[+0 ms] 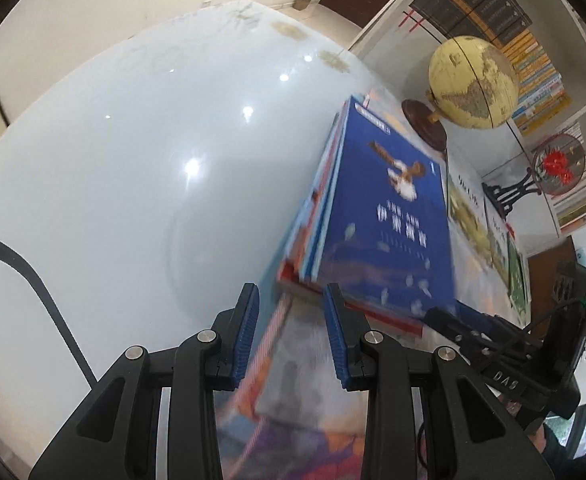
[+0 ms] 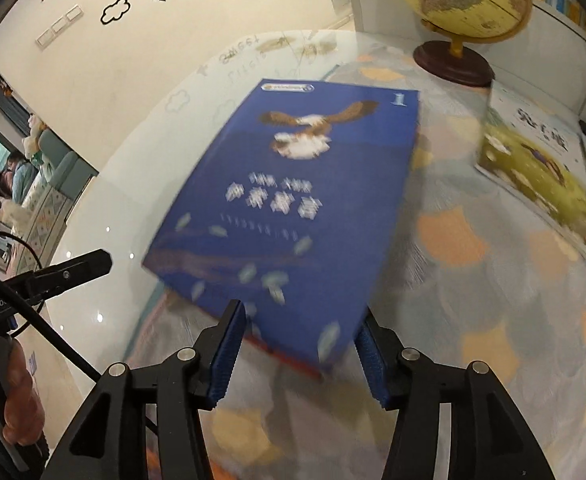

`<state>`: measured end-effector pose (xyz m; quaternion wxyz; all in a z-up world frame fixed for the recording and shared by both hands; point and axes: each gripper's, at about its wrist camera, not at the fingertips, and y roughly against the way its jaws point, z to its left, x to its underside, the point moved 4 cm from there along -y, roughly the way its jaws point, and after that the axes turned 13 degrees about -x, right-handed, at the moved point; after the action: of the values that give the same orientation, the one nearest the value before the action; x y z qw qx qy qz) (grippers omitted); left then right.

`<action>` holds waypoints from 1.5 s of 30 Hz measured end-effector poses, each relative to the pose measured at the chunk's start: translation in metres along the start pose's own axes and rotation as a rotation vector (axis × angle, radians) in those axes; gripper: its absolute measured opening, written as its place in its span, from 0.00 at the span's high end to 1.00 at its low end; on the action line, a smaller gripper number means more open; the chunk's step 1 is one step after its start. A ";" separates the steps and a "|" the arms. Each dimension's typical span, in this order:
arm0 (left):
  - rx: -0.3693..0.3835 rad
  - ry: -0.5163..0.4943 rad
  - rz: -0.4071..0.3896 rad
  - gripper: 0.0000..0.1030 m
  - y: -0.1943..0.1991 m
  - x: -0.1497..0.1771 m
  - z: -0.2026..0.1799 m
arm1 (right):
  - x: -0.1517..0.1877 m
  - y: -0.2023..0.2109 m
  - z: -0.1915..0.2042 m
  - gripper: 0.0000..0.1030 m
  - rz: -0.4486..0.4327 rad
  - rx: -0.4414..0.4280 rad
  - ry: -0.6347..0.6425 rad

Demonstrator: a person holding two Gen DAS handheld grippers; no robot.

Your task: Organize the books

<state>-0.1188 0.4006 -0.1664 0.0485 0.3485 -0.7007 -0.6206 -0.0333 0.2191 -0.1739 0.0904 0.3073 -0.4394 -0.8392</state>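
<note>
White glossy table (image 1: pixel 133 160) at left, bare. Left gripper (image 1: pixel 293 312) points down over the edge of a patterned mat (image 2: pixel 473 280), jaws apart, nothing between the pads — released. Blue book (image 2: pixel 289 208) with a bird on the cover tops a stack of books (image 1: pixel 313 240) at the mat's left edge, cover blurred. Right gripper (image 2: pixel 301 344) straddles the blue book's near corner, pads standing off both sides — not clamped. Further right, a yellow globe (image 1: pixel 473 80) on a dark round base, then a green picture book (image 2: pixel 541 176) flat on the mat, well apart from the stack. Bookshelf (image 1: pixel 533 60) behind.
</note>
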 end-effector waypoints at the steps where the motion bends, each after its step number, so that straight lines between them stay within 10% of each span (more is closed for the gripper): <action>1: -0.003 0.003 0.001 0.72 0.003 0.007 -0.003 | 0.007 0.004 -0.003 0.49 0.003 -0.006 -0.009; 31: 0.213 -0.425 -0.060 0.60 0.106 0.210 -0.323 | 0.247 0.307 -0.198 0.47 -0.328 0.117 -0.381; 45: 0.123 -0.447 -0.036 0.51 0.071 0.152 -0.316 | 0.215 0.284 -0.220 0.40 -0.314 0.125 -0.421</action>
<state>-0.1054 0.0517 -0.0871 -0.1403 0.2170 -0.7241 -0.6395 -0.1063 -0.1910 -0.1361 -0.1534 0.1954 -0.4465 -0.8596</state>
